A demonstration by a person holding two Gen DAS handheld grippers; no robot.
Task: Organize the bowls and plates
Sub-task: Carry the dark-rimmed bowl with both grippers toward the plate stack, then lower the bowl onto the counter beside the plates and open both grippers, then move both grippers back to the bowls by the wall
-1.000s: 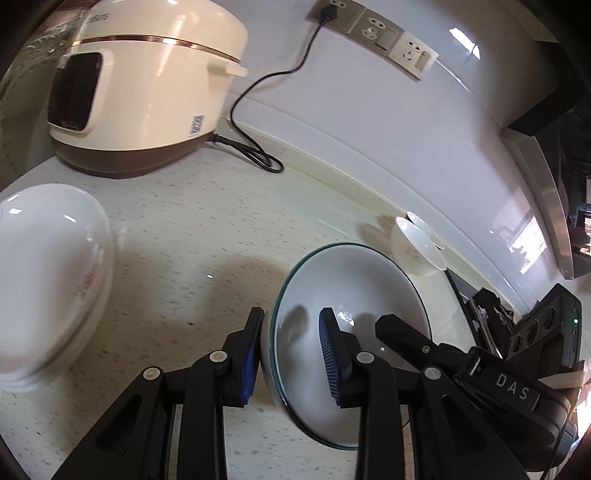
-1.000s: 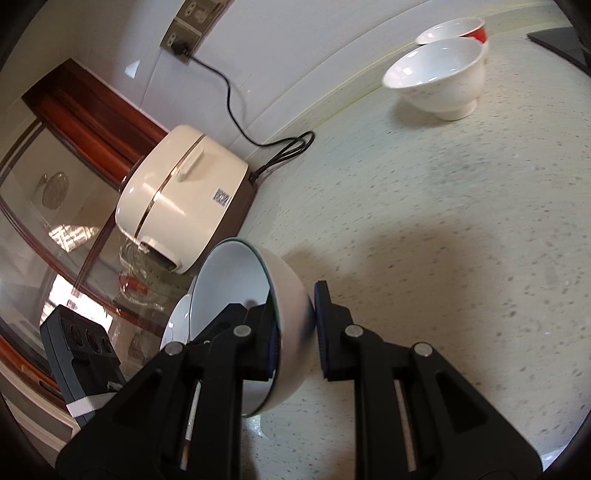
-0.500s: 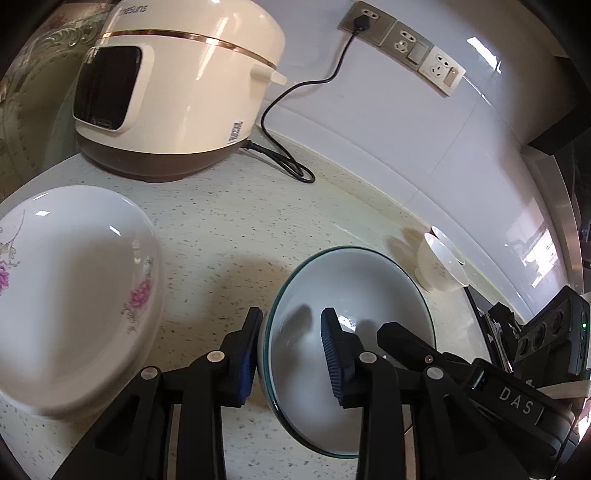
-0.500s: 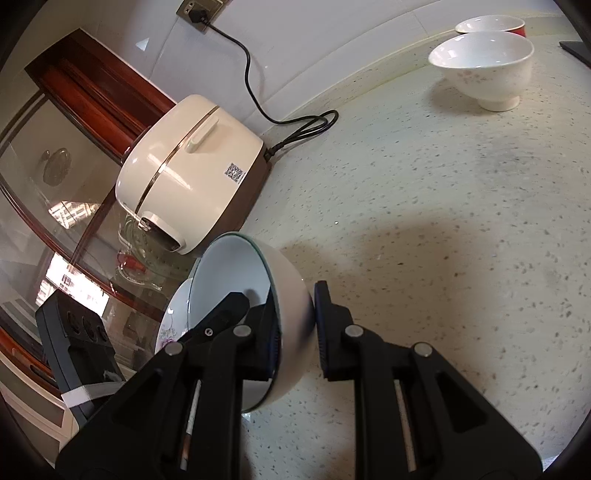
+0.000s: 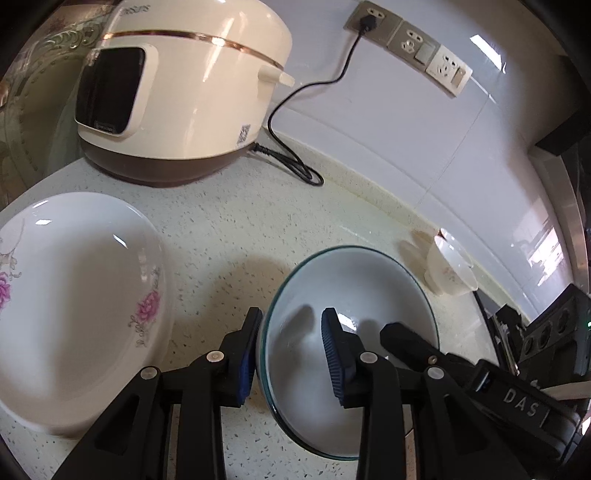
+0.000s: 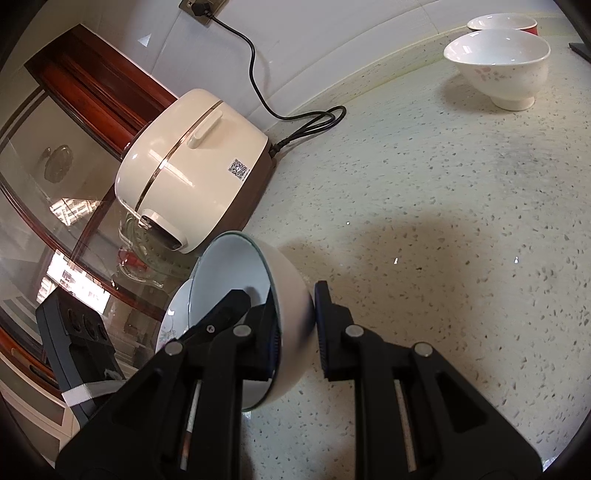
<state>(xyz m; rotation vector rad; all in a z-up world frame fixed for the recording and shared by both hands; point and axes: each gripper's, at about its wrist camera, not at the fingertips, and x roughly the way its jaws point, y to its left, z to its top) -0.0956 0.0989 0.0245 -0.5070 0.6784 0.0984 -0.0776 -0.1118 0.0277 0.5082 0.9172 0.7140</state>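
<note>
A white bowl with a thin green rim (image 5: 369,288) hangs tilted over the speckled counter. My right gripper (image 6: 295,295) is shut on its wall, one pad inside and one outside. The bowl (image 6: 229,266) opens away from that camera's right side. My left gripper (image 5: 291,321) straddles the opposite rim. Its outer pad sits beside the wall and its inner pad stands off it, so it is open. A large white plate with pink flowers (image 5: 74,295) lies on the counter to the left of the bowl, and part of it shows behind the bowl (image 6: 171,314).
A cream rice cooker (image 5: 177,92) stands at the back left, its black cord (image 5: 295,166) running to wall sockets (image 5: 413,40). A small white flowered bowl (image 6: 498,70) and a red-sided bowl (image 6: 502,24) sit far right by the wall. Bare counter (image 6: 461,240) lies between.
Both grippers and the bowl have drifted a little toward the flowered plate, which now shows more fully in the left wrist view. The hold on the bowl looks the same.
</note>
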